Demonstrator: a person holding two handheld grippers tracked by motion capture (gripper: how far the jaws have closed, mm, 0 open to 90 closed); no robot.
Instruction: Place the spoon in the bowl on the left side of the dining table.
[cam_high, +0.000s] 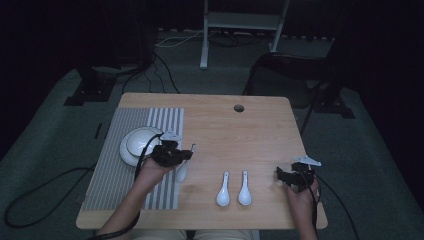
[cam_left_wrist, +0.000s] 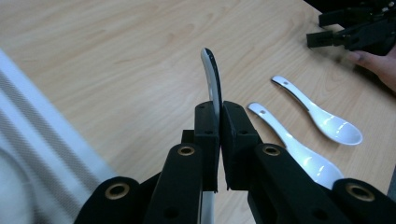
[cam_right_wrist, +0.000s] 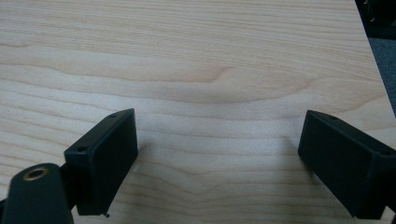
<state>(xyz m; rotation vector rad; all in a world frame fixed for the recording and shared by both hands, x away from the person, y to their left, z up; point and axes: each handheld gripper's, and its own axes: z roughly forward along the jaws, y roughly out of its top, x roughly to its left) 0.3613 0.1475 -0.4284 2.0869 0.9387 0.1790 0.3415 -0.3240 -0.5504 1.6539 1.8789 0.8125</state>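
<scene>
The left gripper (cam_left_wrist: 219, 140) is pinching a glossy, likely slippery and breakable spoon (cam_left_wrist: 212, 77) by its handle between closed fingers, while the right gripper (cam_right_wrist: 219, 163) is gaping empty.

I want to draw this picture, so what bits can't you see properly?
- Held spoon, left gripper view: its bowl end is hidden below the closed jaws of the left gripper.
- Nearer spoon on the table, same view: its bowl is partly covered by a jaw.
- Bowl, high view: the hand and gripper hide its near side; the inside is too dim to tell.
- Right gripper, right gripper view: the bottom edge cuts off both jaws.
</scene>
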